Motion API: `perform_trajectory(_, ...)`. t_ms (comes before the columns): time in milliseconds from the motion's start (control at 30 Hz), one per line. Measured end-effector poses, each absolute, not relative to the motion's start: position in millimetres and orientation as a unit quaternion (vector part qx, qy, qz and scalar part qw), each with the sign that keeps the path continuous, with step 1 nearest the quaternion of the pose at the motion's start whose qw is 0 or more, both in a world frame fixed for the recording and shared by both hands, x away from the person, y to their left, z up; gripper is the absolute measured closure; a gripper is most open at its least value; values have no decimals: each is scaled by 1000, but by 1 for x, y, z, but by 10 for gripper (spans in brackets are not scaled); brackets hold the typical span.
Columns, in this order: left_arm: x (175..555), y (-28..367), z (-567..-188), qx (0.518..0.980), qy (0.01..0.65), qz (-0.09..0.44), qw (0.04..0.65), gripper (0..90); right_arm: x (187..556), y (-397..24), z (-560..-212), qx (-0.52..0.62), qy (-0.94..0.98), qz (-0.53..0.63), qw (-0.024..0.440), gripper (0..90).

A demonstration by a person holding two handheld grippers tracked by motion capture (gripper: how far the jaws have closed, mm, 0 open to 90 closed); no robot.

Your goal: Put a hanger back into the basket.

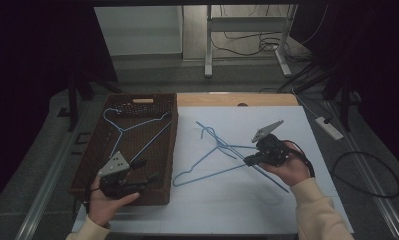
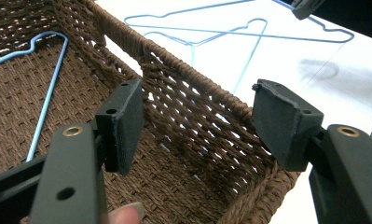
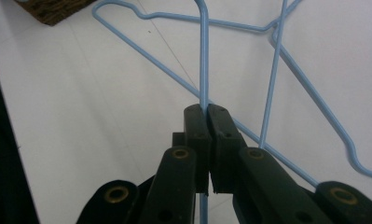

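Note:
My right gripper (image 1: pixel 248 160) (image 3: pixel 207 112) is shut on the wire of a blue hanger (image 1: pixel 207 174) (image 3: pixel 203 60) and holds it just above the white sheet (image 1: pixel 247 205). A second blue hanger (image 3: pixel 273 70) overlaps it underneath. At the left stands a brown wicker basket (image 1: pixel 173 145) (image 2: pixel 183 65) with another blue hanger (image 1: pixel 137 127) (image 2: pixel 48 84) lying flat inside. My left gripper (image 1: pixel 144 171) (image 2: pixel 197 121) hovers over the basket's near right corner, open, with nothing between its pads.
A white power strip (image 1: pixel 329 127) with its cable lies on the floor to the right of the table. A strip of bare wooden tabletop (image 1: pixel 237 99) shows behind the sheet, and desk legs and cables stand farther back.

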State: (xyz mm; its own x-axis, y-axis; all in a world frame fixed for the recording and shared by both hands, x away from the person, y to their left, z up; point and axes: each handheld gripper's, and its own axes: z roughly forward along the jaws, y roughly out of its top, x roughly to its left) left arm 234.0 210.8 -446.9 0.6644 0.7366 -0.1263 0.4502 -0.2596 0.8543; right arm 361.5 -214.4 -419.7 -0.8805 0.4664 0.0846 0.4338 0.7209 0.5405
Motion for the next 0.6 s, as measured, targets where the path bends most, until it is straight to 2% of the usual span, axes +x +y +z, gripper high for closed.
perform_trajectory(300,238,205,-440,779,376,157,476,355,355,-227,-405,245,917,314,25,883)
perform_trajectory(600,258,179,-413,790,344,167,479,353,346,-241,-391,239,912,334,8,884)
